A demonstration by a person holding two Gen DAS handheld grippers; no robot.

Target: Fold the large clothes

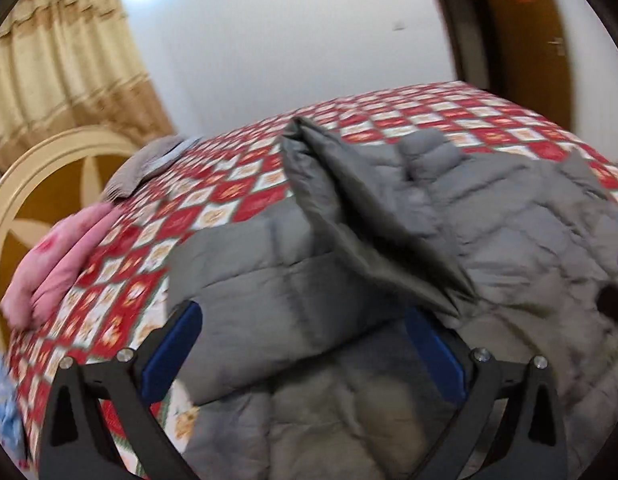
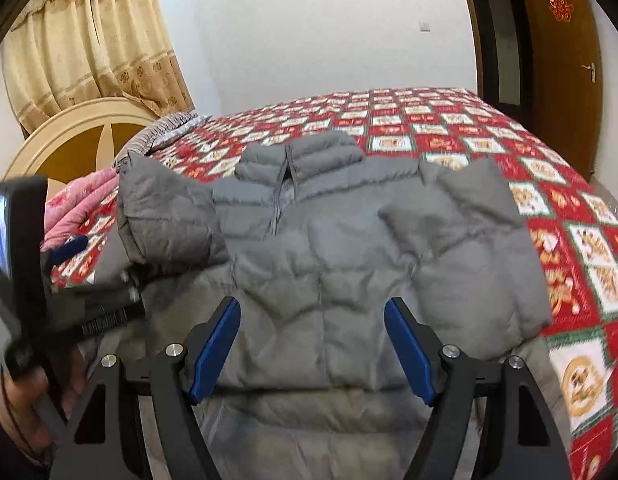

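A grey puffer jacket (image 2: 329,264) lies front up on the bed, its collar (image 2: 305,156) toward the far side. Its right sleeve (image 2: 469,248) is folded in over the body. The left sleeve (image 1: 361,208) lies slantwise across the chest, blurred in the left wrist view. My left gripper (image 1: 303,312) hovers over the jacket's left side with its jaws wide open; the sleeve's end lies near its right pad (image 1: 433,352), with nothing pinched. My right gripper (image 2: 313,304) stands open above the jacket's lower middle, empty. In the right wrist view a hand (image 2: 17,408) holds the left gripper's body (image 2: 21,264) at the left edge.
The bed has a red and white checked cover (image 2: 449,136). A pink folded quilt (image 1: 57,264) and a grey cloth (image 1: 145,164) lie by the cream round headboard (image 2: 73,136). A curtain (image 2: 93,36) hangs at the back left; a wooden door (image 2: 561,80) stands at the right.
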